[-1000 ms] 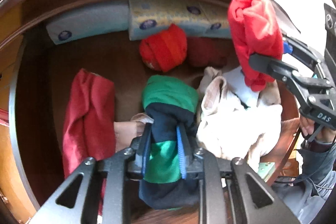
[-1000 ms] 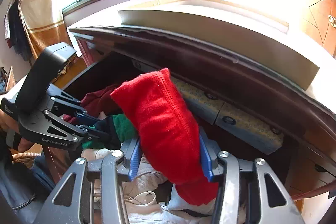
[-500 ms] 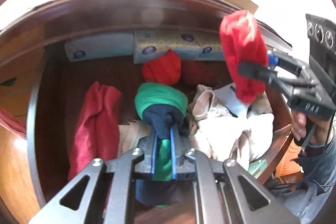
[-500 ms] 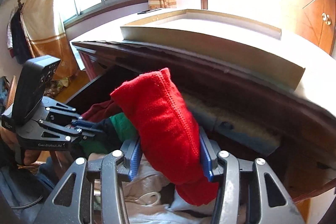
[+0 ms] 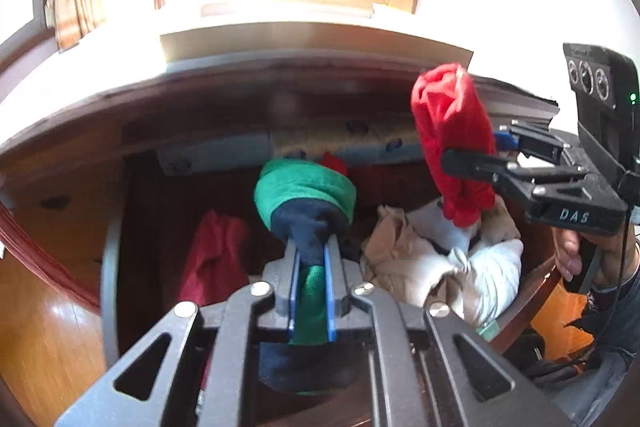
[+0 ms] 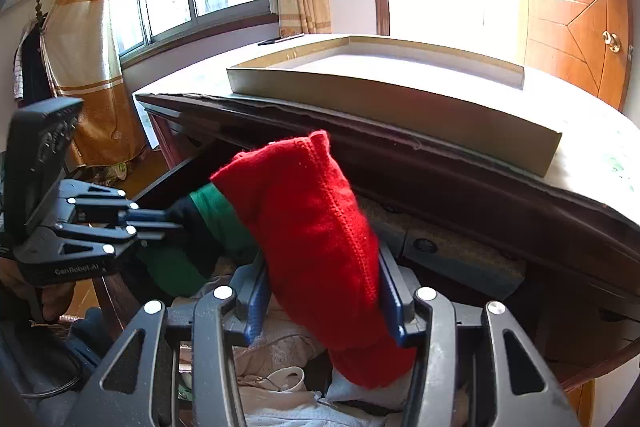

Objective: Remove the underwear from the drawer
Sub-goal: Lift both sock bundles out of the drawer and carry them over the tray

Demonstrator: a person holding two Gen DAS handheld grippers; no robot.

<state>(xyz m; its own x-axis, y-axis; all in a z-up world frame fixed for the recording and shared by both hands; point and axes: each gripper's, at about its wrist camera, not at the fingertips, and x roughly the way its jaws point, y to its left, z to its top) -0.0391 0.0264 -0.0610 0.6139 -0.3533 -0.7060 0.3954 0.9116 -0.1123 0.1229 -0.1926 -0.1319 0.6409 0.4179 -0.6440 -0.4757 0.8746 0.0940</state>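
Note:
My left gripper (image 5: 311, 259) is shut on a rolled green and navy underwear (image 5: 306, 193), held up above the open dark wooden drawer (image 5: 110, 247). My right gripper (image 6: 322, 291) is shut on a rolled red underwear (image 6: 308, 215), also lifted over the drawer. In the left wrist view the right gripper (image 5: 464, 163) shows at the right with the red underwear (image 5: 452, 139) pinched in it. In the right wrist view the left gripper (image 6: 168, 221) shows at the left gripping the green and navy roll (image 6: 208, 211).
In the drawer lie a dark red cloth (image 5: 212, 259), a heap of beige and white garments (image 5: 440, 263), a small red roll (image 5: 334, 163) and tissue packs (image 5: 216, 155) along the back. A flat cardboard tray (image 6: 400, 95) sits on the cabinet top. A person's hand (image 5: 568, 255) holds the right gripper.
My left gripper has closed tighter on the green and navy roll and lifted it up out of the drawer. The right gripper with the red roll has risen slightly.

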